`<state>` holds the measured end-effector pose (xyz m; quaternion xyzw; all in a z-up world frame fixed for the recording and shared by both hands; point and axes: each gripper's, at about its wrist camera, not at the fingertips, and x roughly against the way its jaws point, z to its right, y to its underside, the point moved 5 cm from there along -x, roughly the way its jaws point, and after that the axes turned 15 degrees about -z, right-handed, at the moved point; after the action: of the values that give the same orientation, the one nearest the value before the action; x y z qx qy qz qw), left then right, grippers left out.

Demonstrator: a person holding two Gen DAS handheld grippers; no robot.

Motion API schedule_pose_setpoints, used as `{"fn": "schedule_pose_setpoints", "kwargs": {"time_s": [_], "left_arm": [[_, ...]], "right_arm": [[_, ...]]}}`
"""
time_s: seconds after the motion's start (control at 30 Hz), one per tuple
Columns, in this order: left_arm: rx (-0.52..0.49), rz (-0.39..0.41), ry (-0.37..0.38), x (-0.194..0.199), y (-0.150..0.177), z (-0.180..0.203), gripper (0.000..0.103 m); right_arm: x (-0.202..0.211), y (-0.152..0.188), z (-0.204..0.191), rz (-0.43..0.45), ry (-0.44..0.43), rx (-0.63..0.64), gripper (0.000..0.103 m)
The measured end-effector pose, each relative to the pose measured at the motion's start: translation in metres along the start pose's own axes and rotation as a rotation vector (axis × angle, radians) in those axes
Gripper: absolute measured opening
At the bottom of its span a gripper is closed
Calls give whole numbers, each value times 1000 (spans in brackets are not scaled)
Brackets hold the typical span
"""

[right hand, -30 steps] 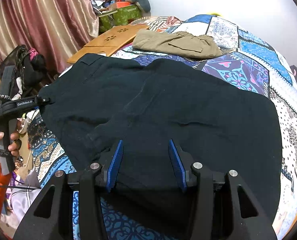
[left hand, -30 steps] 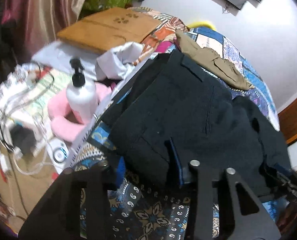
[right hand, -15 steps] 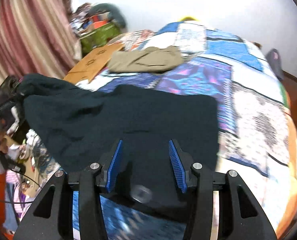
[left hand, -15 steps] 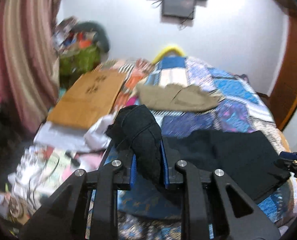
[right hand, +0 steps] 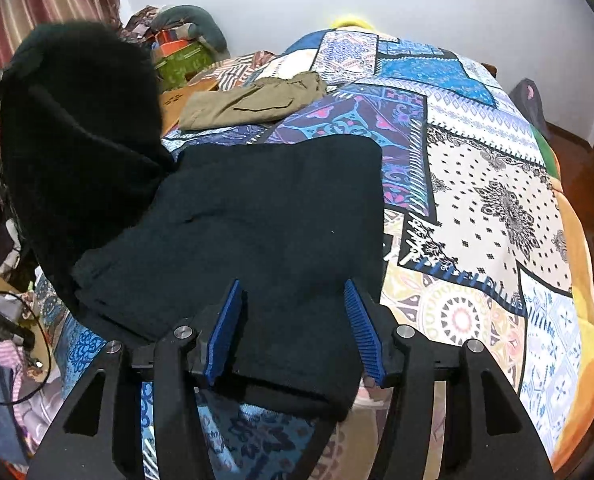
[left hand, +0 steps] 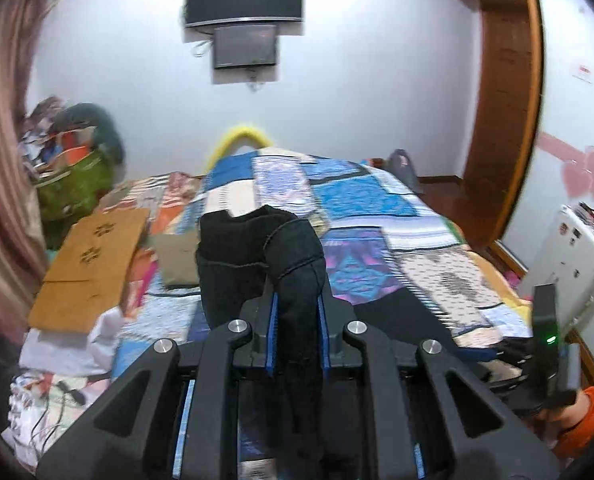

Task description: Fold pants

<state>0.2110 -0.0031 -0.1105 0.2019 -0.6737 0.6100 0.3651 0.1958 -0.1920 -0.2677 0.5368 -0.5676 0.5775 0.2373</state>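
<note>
Black pants (right hand: pixel 265 208) lie spread on the patchwork quilt (right hand: pixel 477 200). One end of the pants (left hand: pixel 233 256) is lifted off the bed, bunched and hanging, and it shows as a dark mass (right hand: pixel 77 128) at the left of the right wrist view. My left gripper (left hand: pixel 297 300) is pinching this raised end, its jaws still closing on the fabric. My right gripper (right hand: pixel 293 286) hovers at the near edge of the flat part. Its jaws are opening, and the cloth lies between the blue pads (right hand: pixel 225 332) without being pressed.
Folded khaki pants (right hand: pixel 253 102) rest further up the bed. A brown board (left hand: pixel 93 264), a green bag (left hand: pixel 73 188) and cable clutter sit left of the bed. A white appliance (left hand: pixel 569 256) stands at the right, where an orange sleeve (left hand: pixel 589 412) shows.
My left gripper closed on the pants' end and rose with it, swinging from the bed's left edge to face the wall. My right gripper slid sideways along the near edge and its jaws widened.
</note>
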Motion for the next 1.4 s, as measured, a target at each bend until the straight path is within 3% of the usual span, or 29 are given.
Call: {"fn": "schedule_pose_setpoints", "kwargs": {"time_s": [0.23,0.43,0.73,0.83,0.9,0.93,0.97,1.17,1.4], "left_arm": [[-119,-42,146,-26,-7,83,15],[-175,-116,222,-57,5,130,14],[-209,-266,281,-97,47,163,15],[-243,-308,257,-104,61,174,22],[-266,-319,265,-103,67,182,47],[-263,-321,282,-99,69,185,54],[-259,-317,288,-96,69,186,63],[-210,-258,236,-75,54,178,64],[-97,-167,141,-46,30,112,69]], "right_arm": [[1,2,5,12,-49,-16,52],[16,7,14,23,-102,-70,48],[62,44,65,59,-27,-190,49],[71,51,75,74,-9,-222,49],[77,54,78,87,-9,-240,49],[78,54,80,93,-9,-243,49],[80,54,77,97,-8,-241,48],[86,50,72,117,-18,-220,49],[98,38,45,161,-32,-149,49]]}}
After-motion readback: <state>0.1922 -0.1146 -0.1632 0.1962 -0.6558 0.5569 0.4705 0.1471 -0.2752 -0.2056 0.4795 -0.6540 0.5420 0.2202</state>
